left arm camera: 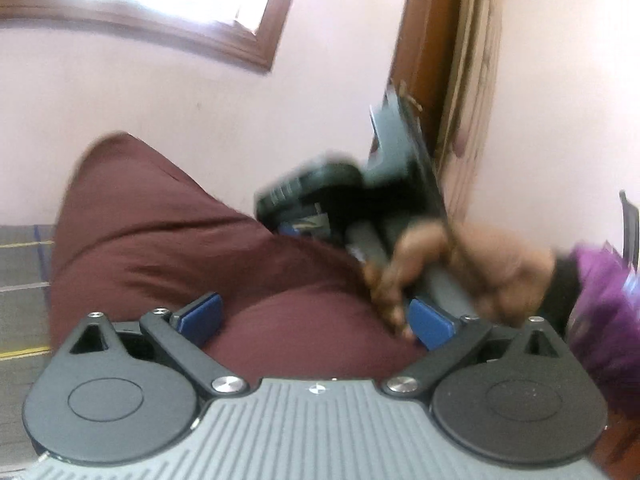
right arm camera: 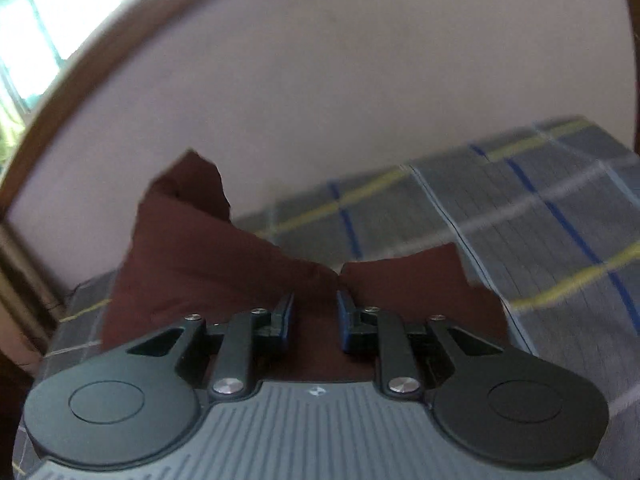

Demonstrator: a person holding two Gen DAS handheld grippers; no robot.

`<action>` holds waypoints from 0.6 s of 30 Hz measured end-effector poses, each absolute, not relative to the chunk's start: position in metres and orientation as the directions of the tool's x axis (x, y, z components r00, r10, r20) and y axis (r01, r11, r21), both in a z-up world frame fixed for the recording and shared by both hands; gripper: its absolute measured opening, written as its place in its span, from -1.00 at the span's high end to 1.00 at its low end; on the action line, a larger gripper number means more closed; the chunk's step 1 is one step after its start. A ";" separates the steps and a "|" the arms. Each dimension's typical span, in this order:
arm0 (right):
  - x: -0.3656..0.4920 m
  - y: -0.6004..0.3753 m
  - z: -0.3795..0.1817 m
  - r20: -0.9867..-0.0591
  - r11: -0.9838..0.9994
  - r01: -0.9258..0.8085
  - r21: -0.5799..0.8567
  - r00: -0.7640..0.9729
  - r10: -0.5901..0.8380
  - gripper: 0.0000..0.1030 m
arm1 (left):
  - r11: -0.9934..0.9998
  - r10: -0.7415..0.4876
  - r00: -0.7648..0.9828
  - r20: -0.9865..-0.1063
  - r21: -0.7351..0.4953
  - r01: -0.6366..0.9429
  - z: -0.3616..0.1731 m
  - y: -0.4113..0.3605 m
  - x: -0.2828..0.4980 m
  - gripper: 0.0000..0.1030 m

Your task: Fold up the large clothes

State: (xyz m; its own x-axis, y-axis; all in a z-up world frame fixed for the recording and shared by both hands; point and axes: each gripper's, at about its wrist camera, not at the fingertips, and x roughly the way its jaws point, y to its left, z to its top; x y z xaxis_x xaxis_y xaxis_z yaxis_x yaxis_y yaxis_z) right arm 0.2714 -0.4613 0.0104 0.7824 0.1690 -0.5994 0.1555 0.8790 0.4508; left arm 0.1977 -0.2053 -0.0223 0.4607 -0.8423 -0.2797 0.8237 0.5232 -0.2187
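Note:
A dark maroon garment (left arm camera: 168, 240) is bunched and raised in front of me in the left wrist view. My left gripper (left arm camera: 316, 320) is open wide, with cloth between its blue pads (left arm camera: 202, 316). The right gripper's body (left arm camera: 320, 192) and the hand holding it (left arm camera: 472, 276) show just beyond. In the right wrist view the maroon garment (right arm camera: 192, 264) lies over a checked bedsheet (right arm camera: 520, 216). My right gripper (right arm camera: 314, 312) has its pads a narrow gap apart with cloth between them; whether it pinches the cloth is unclear.
A pink wall (left arm camera: 160, 112) stands behind the bed. A wood-framed window (left arm camera: 180, 20) is at upper left and a wooden door frame (left arm camera: 440, 80) at right. A purple sleeve (left arm camera: 600, 300) shows at the right edge.

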 end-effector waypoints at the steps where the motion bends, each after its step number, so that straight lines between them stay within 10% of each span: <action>1: 0.266 -0.462 0.006 -0.589 0.873 0.160 0.461 0.791 0.166 0.63 | 0.534 -0.837 0.473 -0.274 -0.226 0.815 -0.018 -0.200 0.198 -0.89; 14: 0.236 -0.466 -0.027 -0.474 0.864 0.150 0.480 0.873 0.112 0.64 | 0.751 -0.657 0.658 -0.367 -0.243 0.614 0.014 -0.212 0.278 -0.43; 18: 0.232 -0.463 -0.025 -0.468 0.876 0.147 0.460 0.878 0.098 0.64 | 0.804 -0.590 0.697 -0.409 -0.219 0.552 -0.005 -0.218 0.287 -0.71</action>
